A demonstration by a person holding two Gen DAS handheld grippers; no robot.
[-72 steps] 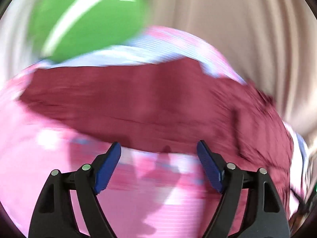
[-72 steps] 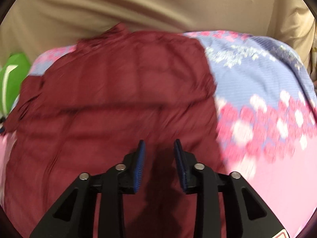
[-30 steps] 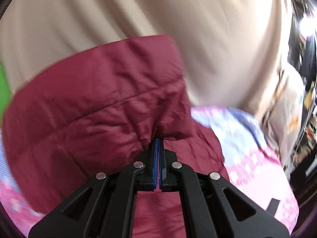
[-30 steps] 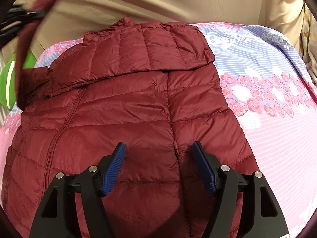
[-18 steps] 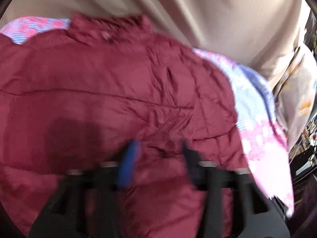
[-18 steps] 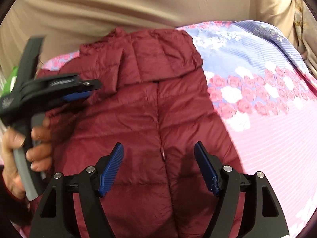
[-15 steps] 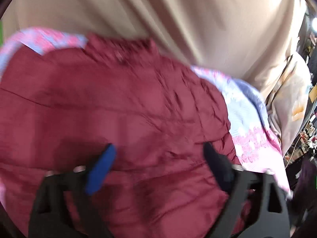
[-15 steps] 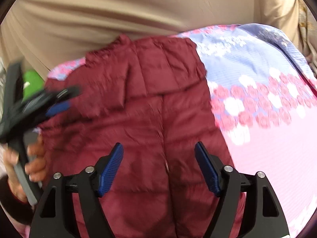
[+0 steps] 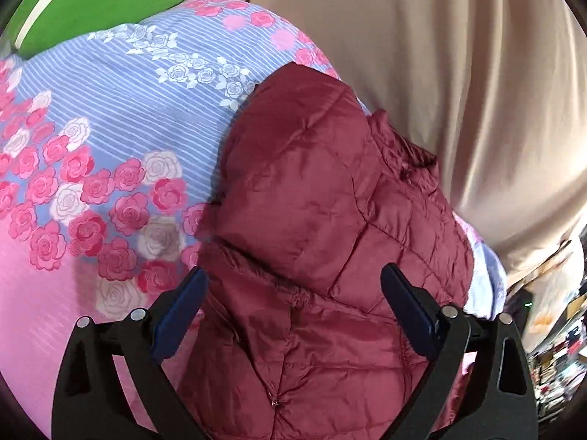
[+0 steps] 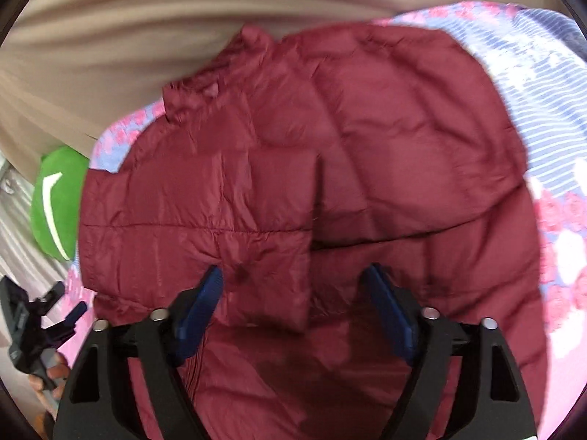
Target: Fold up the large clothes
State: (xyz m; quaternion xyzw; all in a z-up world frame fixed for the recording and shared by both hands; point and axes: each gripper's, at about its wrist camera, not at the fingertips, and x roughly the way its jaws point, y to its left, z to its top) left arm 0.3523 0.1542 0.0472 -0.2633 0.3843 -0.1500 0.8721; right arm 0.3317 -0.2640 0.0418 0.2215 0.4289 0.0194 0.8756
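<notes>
Jacket (image 9: 323, 220) lies below both tilted, unclenched hand-held grippers.

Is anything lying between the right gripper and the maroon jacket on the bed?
Nothing visible. The right gripper, jaws closing with nothing pinched, hangs directly over the maroon puffer jacket, near its folded-in sleeve. The green cushion sits off to the side.
</notes>
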